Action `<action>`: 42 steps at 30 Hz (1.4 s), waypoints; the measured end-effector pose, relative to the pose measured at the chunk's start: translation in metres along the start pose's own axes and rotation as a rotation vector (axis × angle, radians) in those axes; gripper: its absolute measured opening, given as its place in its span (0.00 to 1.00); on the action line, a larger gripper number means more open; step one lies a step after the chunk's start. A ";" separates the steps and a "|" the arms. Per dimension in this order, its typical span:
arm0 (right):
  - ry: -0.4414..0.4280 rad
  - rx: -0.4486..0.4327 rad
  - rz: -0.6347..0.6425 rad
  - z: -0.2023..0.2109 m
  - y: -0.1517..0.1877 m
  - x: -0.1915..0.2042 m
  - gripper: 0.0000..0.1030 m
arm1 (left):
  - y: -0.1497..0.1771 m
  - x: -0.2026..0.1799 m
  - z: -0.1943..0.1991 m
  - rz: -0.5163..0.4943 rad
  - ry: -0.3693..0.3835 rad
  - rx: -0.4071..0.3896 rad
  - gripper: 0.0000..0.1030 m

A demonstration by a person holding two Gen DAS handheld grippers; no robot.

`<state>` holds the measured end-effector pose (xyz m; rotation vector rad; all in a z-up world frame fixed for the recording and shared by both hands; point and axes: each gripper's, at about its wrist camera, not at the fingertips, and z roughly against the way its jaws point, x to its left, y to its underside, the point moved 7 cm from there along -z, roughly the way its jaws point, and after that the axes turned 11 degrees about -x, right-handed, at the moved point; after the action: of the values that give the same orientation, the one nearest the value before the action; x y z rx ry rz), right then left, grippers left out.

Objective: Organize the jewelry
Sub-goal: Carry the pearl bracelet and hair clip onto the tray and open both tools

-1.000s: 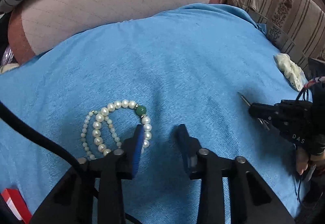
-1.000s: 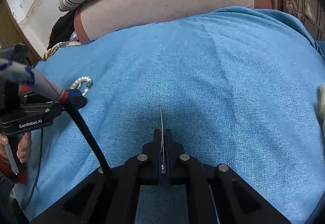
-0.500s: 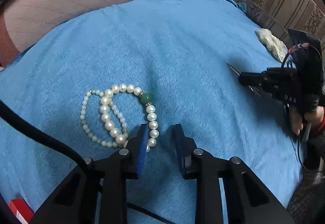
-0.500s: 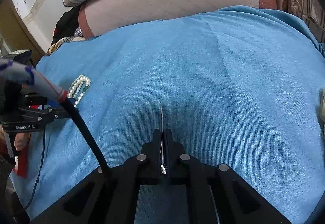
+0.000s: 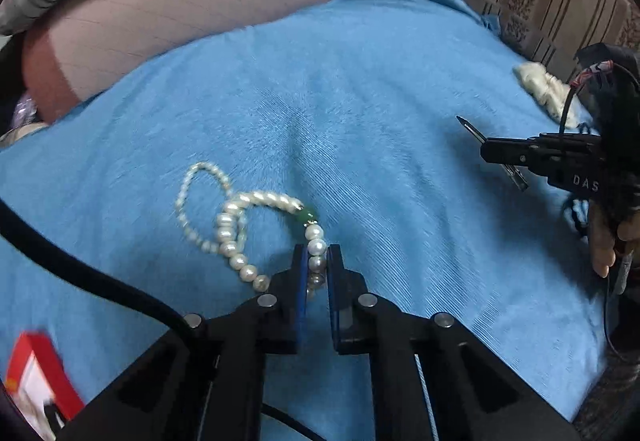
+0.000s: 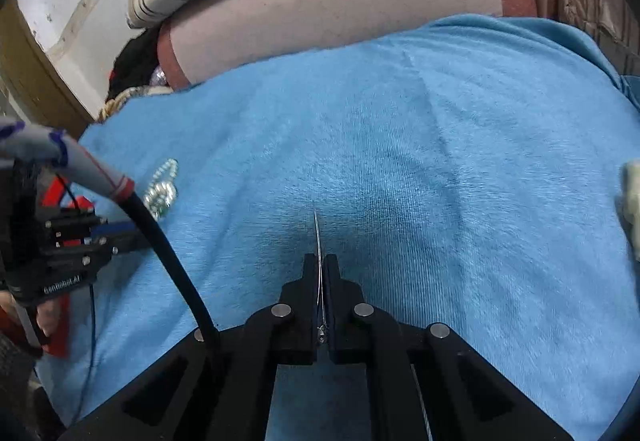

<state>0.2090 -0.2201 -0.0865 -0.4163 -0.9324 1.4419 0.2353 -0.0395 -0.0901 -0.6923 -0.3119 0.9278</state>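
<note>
From the left wrist camera, the left gripper [image 5: 317,261] has its two fingers pressed on a pearl of the big pearl bracelet [image 5: 256,233]. The bracelet has one green bead [image 5: 306,217]. It lies on the blue cloth [image 5: 360,101], just in front of the fingers. A thin small-bead bracelet [image 5: 192,201] lies looped with it on its left side. Far right, the right gripper [image 5: 486,151] holds a thin metal pin [image 5: 470,129]. A red box [image 5: 36,381] sits at the near left corner. A white lump [image 5: 544,89] lies at the far right.

From the right wrist camera, the right gripper [image 6: 320,261] is squeezed tight on the metal pin [image 6: 317,233], which pokes out forward above the blue cloth [image 6: 440,161]. The bracelets [image 6: 162,189] show on the left, by the left gripper [image 6: 120,231].
</note>
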 end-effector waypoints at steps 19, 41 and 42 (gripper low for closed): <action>-0.198 -0.037 0.123 0.067 0.005 0.149 0.03 | 0.071 0.076 0.232 0.320 -0.120 -0.265 0.08; -0.576 0.263 0.258 -0.033 0.106 0.414 0.03 | 0.173 0.220 0.247 0.529 -0.350 -0.137 0.08; -0.579 0.279 0.261 -0.038 0.111 0.417 0.03 | 0.176 0.222 0.246 0.534 -0.351 -0.133 0.08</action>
<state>0.1112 0.2021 -0.0724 0.1058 -1.1360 1.9545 0.1234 0.3143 -0.0339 -0.7485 -0.5159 1.5559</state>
